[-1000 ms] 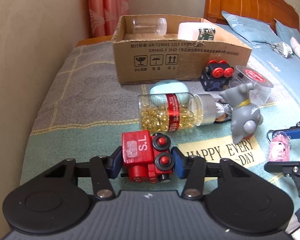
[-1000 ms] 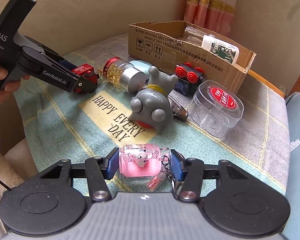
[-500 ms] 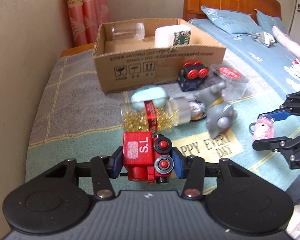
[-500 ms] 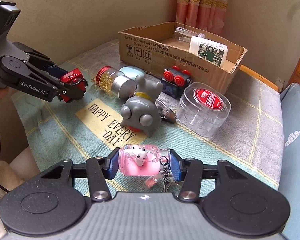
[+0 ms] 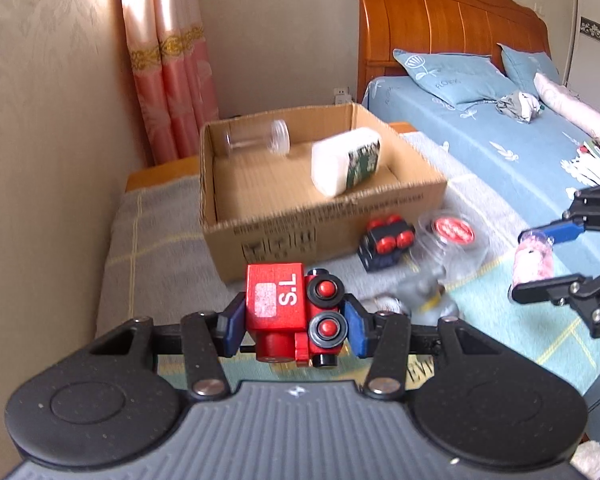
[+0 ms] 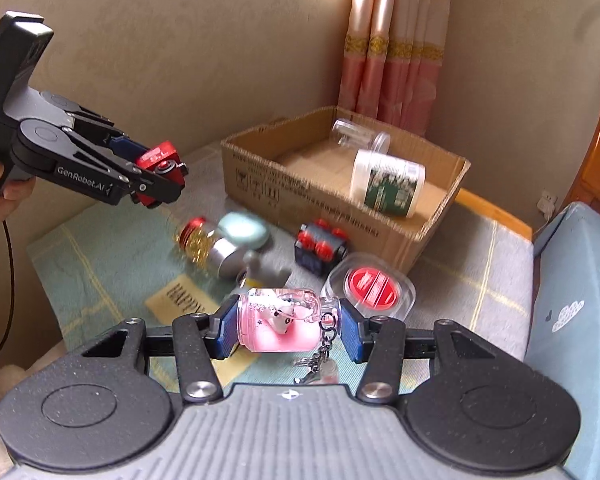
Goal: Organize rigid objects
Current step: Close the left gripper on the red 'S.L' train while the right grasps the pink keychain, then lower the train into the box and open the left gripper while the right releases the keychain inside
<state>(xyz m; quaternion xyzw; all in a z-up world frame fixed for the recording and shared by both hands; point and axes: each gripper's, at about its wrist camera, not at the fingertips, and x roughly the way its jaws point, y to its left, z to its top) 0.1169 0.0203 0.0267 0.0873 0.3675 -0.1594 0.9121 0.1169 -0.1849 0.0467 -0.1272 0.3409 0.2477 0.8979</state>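
Observation:
My left gripper [image 5: 294, 322] is shut on a red toy train [image 5: 288, 312] marked "S.L", held in the air short of the cardboard box [image 5: 324, 216]; the train also shows in the right wrist view [image 6: 160, 168]. My right gripper [image 6: 288, 326] is shut on a pink keychain bottle [image 6: 284, 324], also lifted, its chain hanging below; the bottle also shows in the left wrist view [image 5: 534, 258]. The box [image 6: 312, 196] holds a clear jar [image 6: 360, 136] and a white jar [image 6: 388, 182].
On the cloth lie a bottle of yellow capsules [image 6: 204, 242], a light blue case [image 6: 242, 230], a grey toy figure [image 6: 264, 272], a black block with red wheels [image 6: 320, 246] and a clear round container with a red label [image 6: 370, 286]. A bed [image 5: 500, 136] is to the right.
Both grippers have risen from the cloth with their objects and moved toward the box. The train and the pink bottle now hang in the air.

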